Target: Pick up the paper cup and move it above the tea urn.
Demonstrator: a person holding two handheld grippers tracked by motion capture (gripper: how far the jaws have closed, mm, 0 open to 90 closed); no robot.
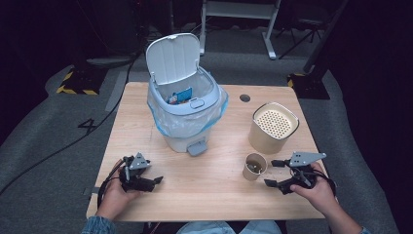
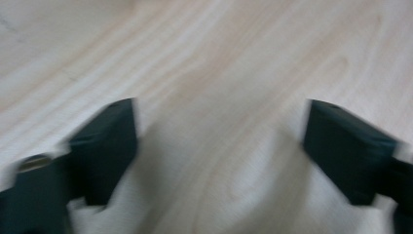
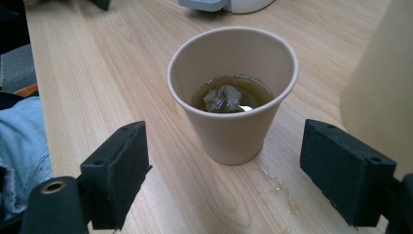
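1. At lower right of the high view, my right hand-held gripper (image 1: pixel 272 173) stands wide, level with the paper cup (image 1: pixel 254 166) for a side grasp.
2. The cup holds tea and a bag, upright on the table (image 1: pixel 214 190).
3. The left hand-held gripper (image 1: pixel 157 180) rests wide and empty, lower left, out of the way.

1. The bench (image 1: pixel 209 195) is pale wood with a fine, light brown grain.
2. The paper cup (image 3: pixel 234 97) is plain tan, holding murky olive-green liquid with a dark grey-green lump in it.
3. The right claw (image 3: pixel 224 170) and left claw (image 2: pixel 219 146) both have matt black jaws.
4. The bin (image 1: pixel 187 97) is light grey-blue with a whitish lid, lined with a clear, blue-tinged bag.
5. The canister (image 1: pixel 272 129) is beige, its cream top patterned with small dots.
6. The sleeve (image 3: pixel 19 146) is faded denim blue.
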